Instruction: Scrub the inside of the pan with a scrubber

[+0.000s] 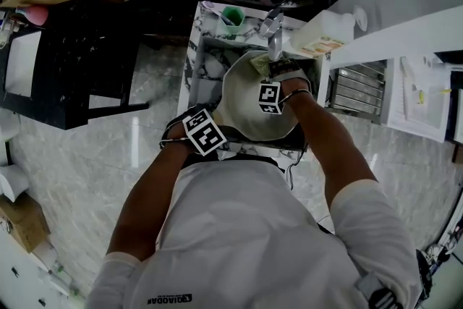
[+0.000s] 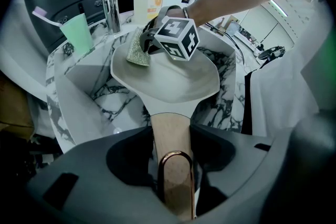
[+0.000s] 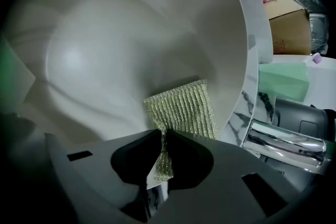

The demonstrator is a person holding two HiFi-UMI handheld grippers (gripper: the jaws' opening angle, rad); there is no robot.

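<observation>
right gripper view: thin pinch on scrubber (image 3: 182,107)

the right gripper (image 3: 161,135) nips just one corner of it, flat against the inner wall of the pan (image 3: 105,55); a hard stroke could tug it free. the left gripper (image 2: 172,152) clamps the handle (image 2: 169,126), which might twist.

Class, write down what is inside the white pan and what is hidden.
The scrubber, pinched by the right gripper, rests against the pan's inner wall. The patch of wall beneath it is covered.

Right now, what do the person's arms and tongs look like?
The tongs of the left gripper and right gripper are dark grey and curved. Each carries a white cube with black square markers. The person wears a white short-sleeved shirt.
</observation>
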